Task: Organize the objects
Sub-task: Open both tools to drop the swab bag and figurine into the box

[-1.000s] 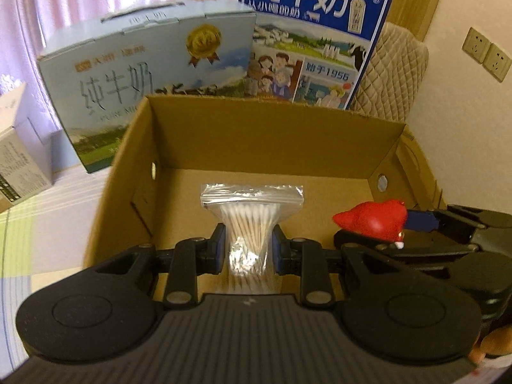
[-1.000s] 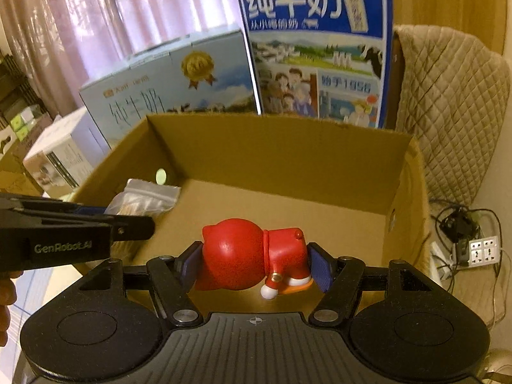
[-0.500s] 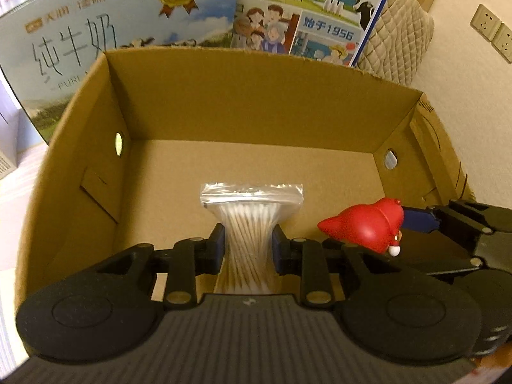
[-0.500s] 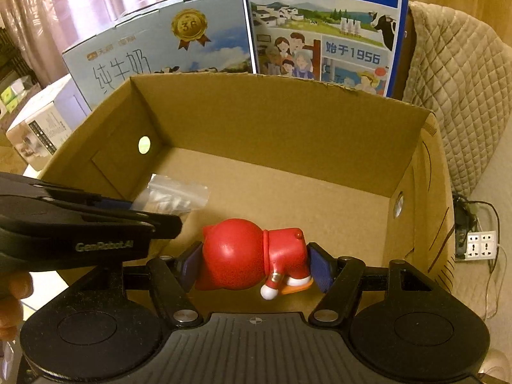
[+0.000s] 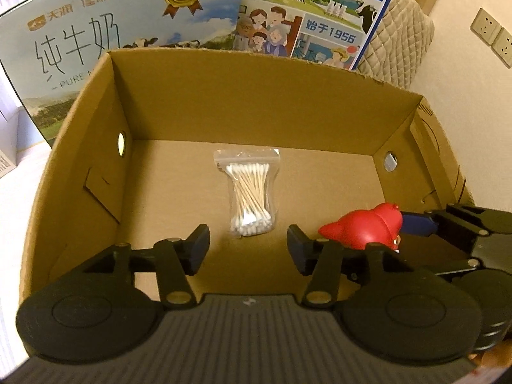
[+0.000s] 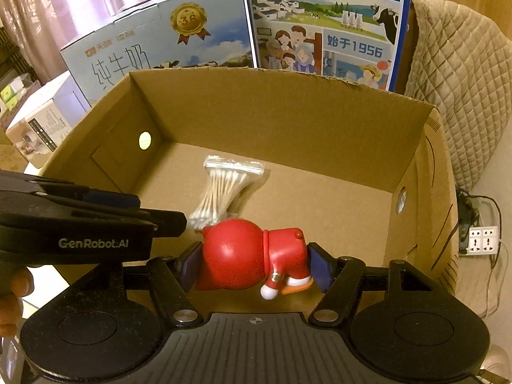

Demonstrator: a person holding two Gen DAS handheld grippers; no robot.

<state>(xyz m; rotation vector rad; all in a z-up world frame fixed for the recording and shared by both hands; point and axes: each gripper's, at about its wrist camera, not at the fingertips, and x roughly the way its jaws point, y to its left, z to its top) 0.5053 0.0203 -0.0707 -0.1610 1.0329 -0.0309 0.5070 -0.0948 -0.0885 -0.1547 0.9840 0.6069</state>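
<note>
My left gripper [image 5: 248, 249] is opening, its jaws spread with nothing between the pads; the swab bag [image 5: 249, 193] lies flat on the floor of the box [image 5: 249, 108], just beyond my fingertips and about midway between the box's side walls. The bag is out of my hold and in its place.

My right gripper [image 6: 252, 262] pinches the red toy [image 6: 246, 259] across its length, one pad on the round head end, the other on the back of the body, so the toy lies sideways between the jaws. It hangs over the box floor at the near side, nearer the box's right wall than the bag is. Whether it touches the floor I cannot tell.

I judge the toy hard and glossy, light, and stiff enough to take a firm squeeze. The rounded head is the slippery part: a pad there could skid off the curve, so the flatter body end is the surer hold. It looks sturdy, though small parts such as the white foot tip might chip if dropped from height. Setting it low before letting go seems wise.

The bag is the opposite: thin film, soft, nearly weightless, the sticks sliding loosely inside. If I had to lift it again I would pinch across the bundle's waist, where the sticks give the pads something firm.
</note>
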